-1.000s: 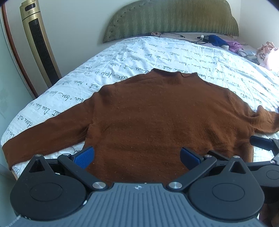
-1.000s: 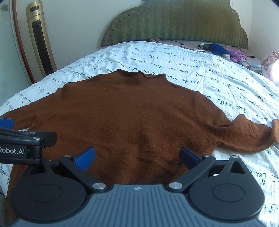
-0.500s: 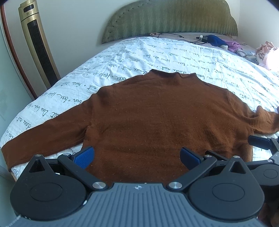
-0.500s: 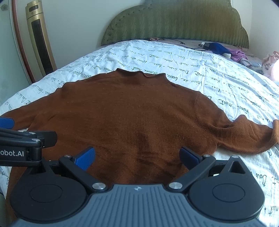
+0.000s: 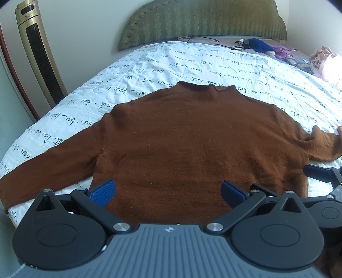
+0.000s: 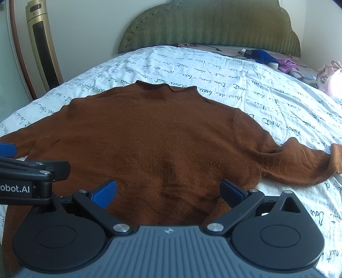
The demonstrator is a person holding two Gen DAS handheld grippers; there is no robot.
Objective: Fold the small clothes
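Observation:
A brown long-sleeved sweater (image 5: pixel 188 139) lies flat on the bed, collar toward the headboard, both sleeves spread out; it also shows in the right wrist view (image 6: pixel 154 136). My left gripper (image 5: pixel 167 190) is open and empty, hovering over the sweater's bottom hem near its left side. My right gripper (image 6: pixel 167 190) is open and empty over the hem nearer the right side. The left sleeve (image 5: pixel 49 164) runs to the bed's left edge. The right sleeve (image 6: pixel 299 162) lies bent, its cuff turned up.
The bed has a white sheet with black script (image 5: pixel 213 64) and a green headboard (image 5: pixel 203 19). A gold tower fan (image 5: pixel 36 53) stands at the left. Cables, a blue item (image 6: pixel 263 55) and purple and pink clothes (image 6: pixel 286 63) lie at the far right.
Both grippers have drifted slightly; the sweater sits a touch lower and farther in view. Nothing was grasped and the sweater has not moved.

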